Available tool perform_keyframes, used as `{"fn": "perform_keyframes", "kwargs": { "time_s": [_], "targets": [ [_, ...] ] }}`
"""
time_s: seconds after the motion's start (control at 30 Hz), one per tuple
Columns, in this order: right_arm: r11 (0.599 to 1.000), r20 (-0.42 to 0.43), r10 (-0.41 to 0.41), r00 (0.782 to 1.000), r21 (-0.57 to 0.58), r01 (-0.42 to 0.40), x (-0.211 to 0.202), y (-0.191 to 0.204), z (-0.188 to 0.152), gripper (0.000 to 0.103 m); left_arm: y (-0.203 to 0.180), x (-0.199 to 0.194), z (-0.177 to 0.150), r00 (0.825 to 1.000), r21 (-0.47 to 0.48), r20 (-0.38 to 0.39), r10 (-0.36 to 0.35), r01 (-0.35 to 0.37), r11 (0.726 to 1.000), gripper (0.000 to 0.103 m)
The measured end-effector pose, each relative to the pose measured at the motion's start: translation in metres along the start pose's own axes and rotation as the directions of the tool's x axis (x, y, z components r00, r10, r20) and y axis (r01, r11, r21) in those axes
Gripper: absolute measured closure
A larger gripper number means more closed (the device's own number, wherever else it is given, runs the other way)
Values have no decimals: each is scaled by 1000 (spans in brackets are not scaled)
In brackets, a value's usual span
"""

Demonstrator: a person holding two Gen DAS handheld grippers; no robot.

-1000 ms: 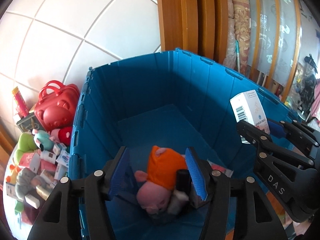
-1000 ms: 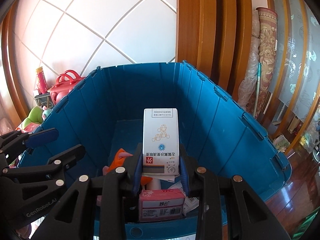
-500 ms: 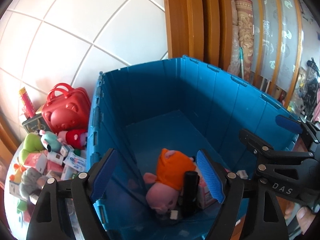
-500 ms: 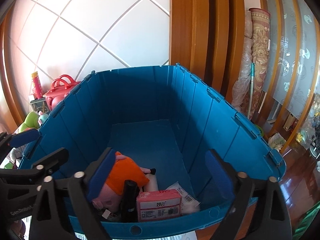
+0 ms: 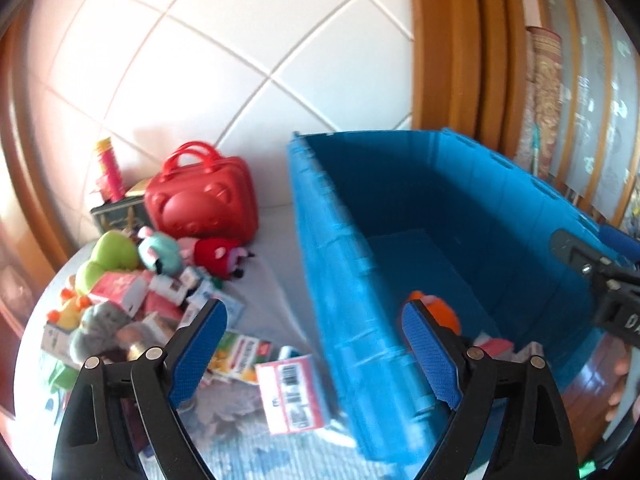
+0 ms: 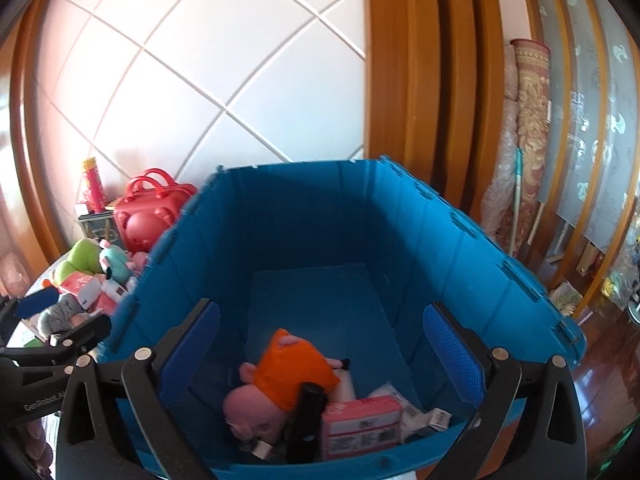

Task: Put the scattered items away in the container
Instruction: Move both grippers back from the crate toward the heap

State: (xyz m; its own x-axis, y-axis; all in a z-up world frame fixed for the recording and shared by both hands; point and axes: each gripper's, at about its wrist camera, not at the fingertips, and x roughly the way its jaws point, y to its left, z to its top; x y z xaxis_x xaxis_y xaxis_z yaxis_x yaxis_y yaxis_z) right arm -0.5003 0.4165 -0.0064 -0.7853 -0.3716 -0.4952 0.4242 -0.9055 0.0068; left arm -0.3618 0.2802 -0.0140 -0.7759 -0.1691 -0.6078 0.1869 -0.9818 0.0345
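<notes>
White tiled wall behind, blue bin (image 6: 460, 240) centre frame, both tools empty.
Left gripper (image 5: 316, 356), jaws just opened wide, should drop squarely over one box (image 5: 292, 392) lower left; right gripper (image 6: 320, 352) gapes over the bin.

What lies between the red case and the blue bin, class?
A bare strip of pale surface; the red case and blue bin stand apart, with nothing between them. The left wrist view shows it.
</notes>
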Motion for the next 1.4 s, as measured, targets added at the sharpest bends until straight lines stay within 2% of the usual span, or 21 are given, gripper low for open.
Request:
{"fn": "perform_keyframes", "kwargs": {
  "time_s": [0.17, 0.37, 0.53, 0.67, 0.77, 0.93, 1.13, 1.23, 1.4],
  "targets": [
    [996, 46, 74, 996, -47, -72, -9, 62, 7, 0, 77, -1, -19, 998, -73, -14, 67, -68, 995, 13],
    [983, 65, 162, 985, -93, -156, -14, 166, 0, 0, 184, -4, -56, 988, -114, -58, 140, -146, 983, 13],
    [971, -35, 201, 979, -125, -204, 10, 261, -24, 0, 278, 1, -95, 975, -120, -126, 185, -200, 972, 13],
    [960, -130, 239, 962, -115, -254, 33, 325, -57, 0, 343, 12, -125, 962, -114, -182, 205, -227, 967, 13],
    [955, -225, 248, 942, -106, -277, 52, 358, -88, 0, 378, 26, -151, 950, -128, -252, 183, -220, 967, 13],
    [952, -366, 229, 902, -109, -286, 80, 388, -134, 0, 397, 50, -193, 933, -140, -335, 130, -186, 973, 13],
    [947, -501, 213, 839, -105, -303, 109, 394, -188, 0, 378, 68, -235, 913, -102, -399, 87, -138, 985, 13],
    [943, -553, 213, 806, -100, -318, 117, 392, -211, 0, 372, 76, -253, 907, -87, -412, 89, -137, 987, 14],
    [947, -619, 192, 762, -88, -310, 130, 388, -244, 0, 366, 94, -275, 885, -81, -459, 84, -136, 987, 22]
  ]
}}
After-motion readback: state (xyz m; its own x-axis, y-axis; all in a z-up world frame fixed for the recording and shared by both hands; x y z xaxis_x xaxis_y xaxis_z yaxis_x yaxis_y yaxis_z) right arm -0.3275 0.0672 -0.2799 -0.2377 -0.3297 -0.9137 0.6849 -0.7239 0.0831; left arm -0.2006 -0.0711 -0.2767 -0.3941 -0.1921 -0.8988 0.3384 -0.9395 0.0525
